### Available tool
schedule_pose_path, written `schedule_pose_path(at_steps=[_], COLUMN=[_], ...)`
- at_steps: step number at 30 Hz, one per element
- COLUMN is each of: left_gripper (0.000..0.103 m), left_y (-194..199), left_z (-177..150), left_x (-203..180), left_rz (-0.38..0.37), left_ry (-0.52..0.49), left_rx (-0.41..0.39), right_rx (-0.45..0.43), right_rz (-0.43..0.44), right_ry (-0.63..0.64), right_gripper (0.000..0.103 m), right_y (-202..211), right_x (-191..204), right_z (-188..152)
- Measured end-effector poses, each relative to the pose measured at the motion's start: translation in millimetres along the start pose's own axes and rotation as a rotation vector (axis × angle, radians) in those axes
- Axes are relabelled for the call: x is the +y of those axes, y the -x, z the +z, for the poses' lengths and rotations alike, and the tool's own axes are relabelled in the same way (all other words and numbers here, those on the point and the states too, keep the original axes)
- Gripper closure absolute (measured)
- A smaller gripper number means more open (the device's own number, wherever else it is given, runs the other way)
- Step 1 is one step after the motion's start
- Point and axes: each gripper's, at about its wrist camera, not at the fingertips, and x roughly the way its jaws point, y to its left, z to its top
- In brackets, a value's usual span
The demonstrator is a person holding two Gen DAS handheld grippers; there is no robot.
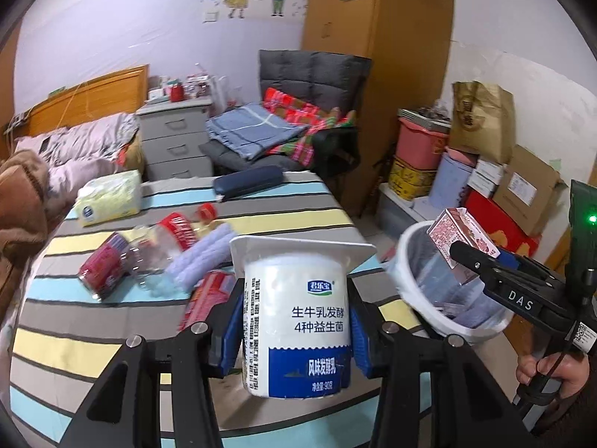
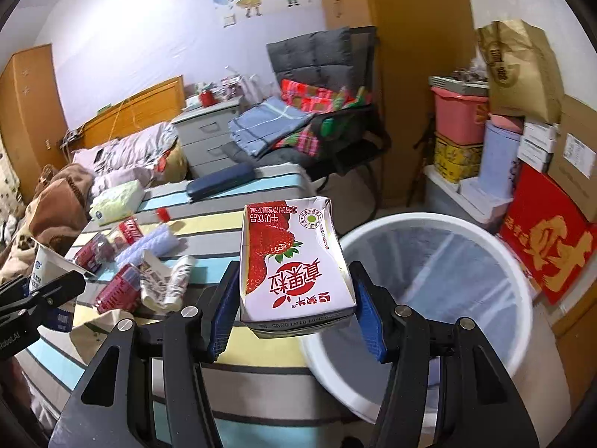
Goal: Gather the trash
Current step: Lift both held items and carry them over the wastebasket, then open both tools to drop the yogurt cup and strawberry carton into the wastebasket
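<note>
Right wrist: claw clamps milk carton.

My right gripper clamps a strawberry milk carton upside down — above the striped table, beside the white bin.

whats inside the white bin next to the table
The white bin holds a pale liner bag, and from the left wrist view some flat bluish wrappers lie in it. Its bottom is hidden behind the near rim and the strawberry milk carton.
</note>
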Motion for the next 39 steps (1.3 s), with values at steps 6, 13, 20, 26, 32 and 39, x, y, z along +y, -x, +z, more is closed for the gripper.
schedule_pose_path(at_steps=[6,13,20,26,32,39], left_gripper=[0.055,0.055,0.055,0.055,0.055,0.055], left_y=[-7.4,-22.1,-44.5,-74.5,-102.8,-128.3], left_z=[2.5,6.2,11.2,10.1,4.0,4.3], left_x=[-40.9,-87.8,-132.5,-165.6,-186.2,-187.2], left_rz=[-0.049,-0.114,-0.18,-0.219,-0.241,-0.243], left_ry=[-0.051,-0.115,-0.167,-0.203,-0.229,-0.205], left_rx=[0.005,0.02,0.044,0.095,0.143,0.177], right_rx=[-0.017,-0.025,-0.019,0.026,0.082,0.126], right_rz=[-0.052,-0.097,-0.141,-0.156,-0.152,-0.166], right_ry=[-0.021,-0.062,-0.094,-0.096,-0.097,-0.061], right_gripper=[0.045,0.045,0.045,0.045,0.045,0.045], right_y=[14.1,25.2,31.6,21.6,5.2,-9.2], right_x=[-23.0,-55.0,-83.2,-100.4,-114.0,-117.3], right_z=[-5.4,-9.4,-14.9,-20.4,-28.2,-28.8])
